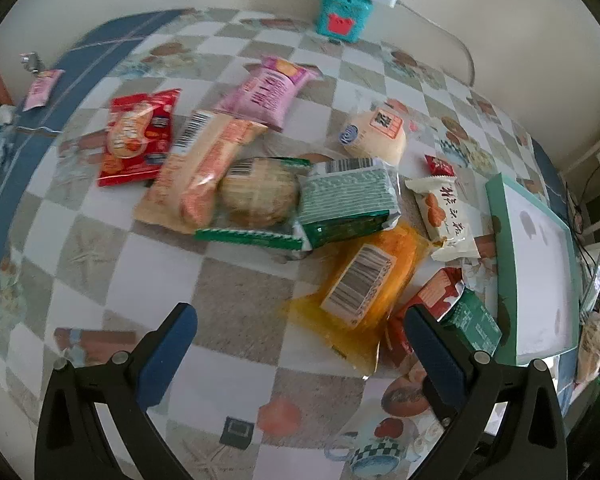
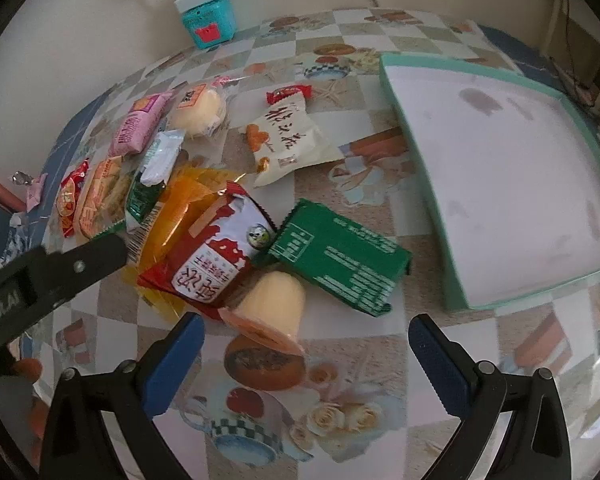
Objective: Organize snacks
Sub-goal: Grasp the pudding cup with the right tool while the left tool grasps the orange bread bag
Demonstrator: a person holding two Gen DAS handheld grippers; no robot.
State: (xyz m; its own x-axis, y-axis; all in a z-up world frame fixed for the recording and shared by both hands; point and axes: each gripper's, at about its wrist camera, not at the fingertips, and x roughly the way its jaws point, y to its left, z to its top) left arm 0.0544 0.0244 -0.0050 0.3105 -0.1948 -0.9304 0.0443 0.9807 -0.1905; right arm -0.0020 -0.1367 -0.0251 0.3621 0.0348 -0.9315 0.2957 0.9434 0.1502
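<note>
Snacks are lying in a loose heap across the middle of the checked table [image 1: 236, 300], seen first from the left wrist. The left gripper [image 1: 300, 336] is hovering over the near edge with its blue fingers [image 1: 168, 356] spread wide and nothing between them. Ahead of it an orange pack [image 1: 364, 288] is lying barcode up, touching a green pack [image 1: 348, 204] behind it. A round biscuit pack [image 1: 260, 192] is sitting just left of that, beside a long orange-wrapped bar [image 1: 204, 168], and a red pack [image 1: 140, 136] and a pink pack [image 1: 268, 92] are lying nearer the far left. A pale bun [image 1: 376, 132] is resting toward the far edge, with a white sachet [image 1: 444, 212] near it. A teal tray [image 1: 536, 264] is sitting at the right edge (its white floor bare). A teal box [image 1: 346, 10] is standing against the wall at the far edge.

From the right wrist, the right gripper [image 2: 306, 360] is likewise gaping open and empty over the near edge. Just beyond its fingers a yellow pudding cup [image 2: 276, 304] is lying on its side, touching a red-and-white pack [image 2: 216, 256]. A dark green pack [image 2: 344, 260] is lying just right of those, near the tray [image 2: 416, 160], which is filling the right side. The white sachet [image 2: 288, 136] is lying farther back, and the left gripper's black arm [image 2: 60, 272] is reaching in from the left edge.
</note>
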